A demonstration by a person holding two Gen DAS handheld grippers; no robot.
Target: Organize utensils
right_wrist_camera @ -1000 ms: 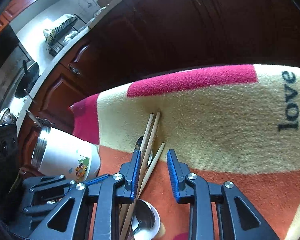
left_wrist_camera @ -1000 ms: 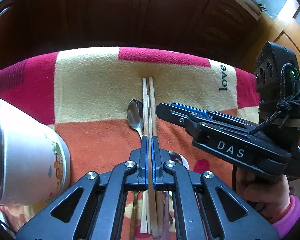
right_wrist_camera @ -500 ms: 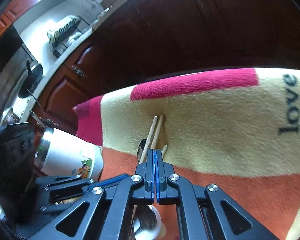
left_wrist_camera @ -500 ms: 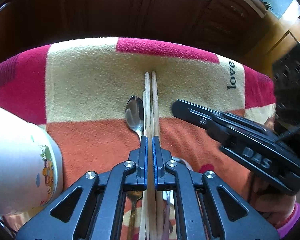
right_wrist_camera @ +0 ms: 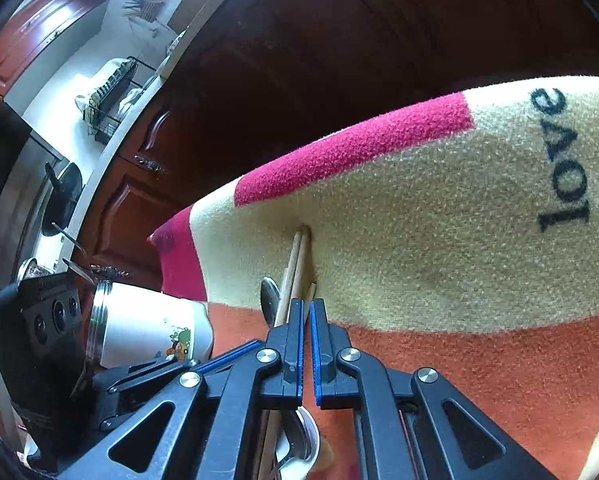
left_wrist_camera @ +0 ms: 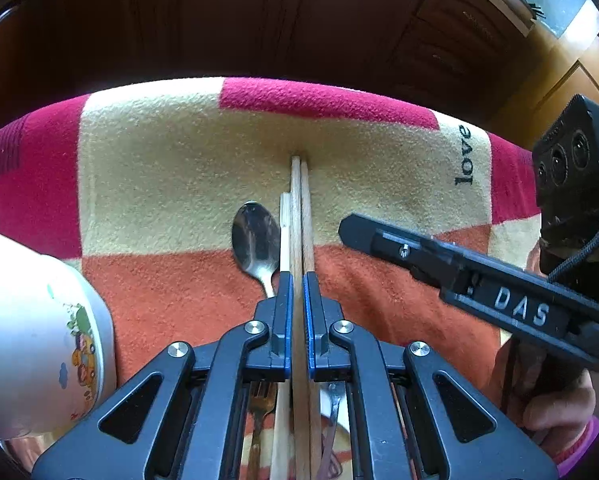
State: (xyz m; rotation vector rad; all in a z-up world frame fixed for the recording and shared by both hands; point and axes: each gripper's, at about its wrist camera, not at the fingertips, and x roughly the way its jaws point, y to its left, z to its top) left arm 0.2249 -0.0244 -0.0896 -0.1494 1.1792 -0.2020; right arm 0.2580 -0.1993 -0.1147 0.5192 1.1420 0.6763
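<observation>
Blanket; chopsticks' lower ends behind left gripper.

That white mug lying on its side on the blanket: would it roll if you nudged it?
Probably it would roll: the white mug lies on its side and looks round. The fuzzy blanket should slow it soon. Its metal rim suggests a sturdy cup, unlikely to crack.
</observation>
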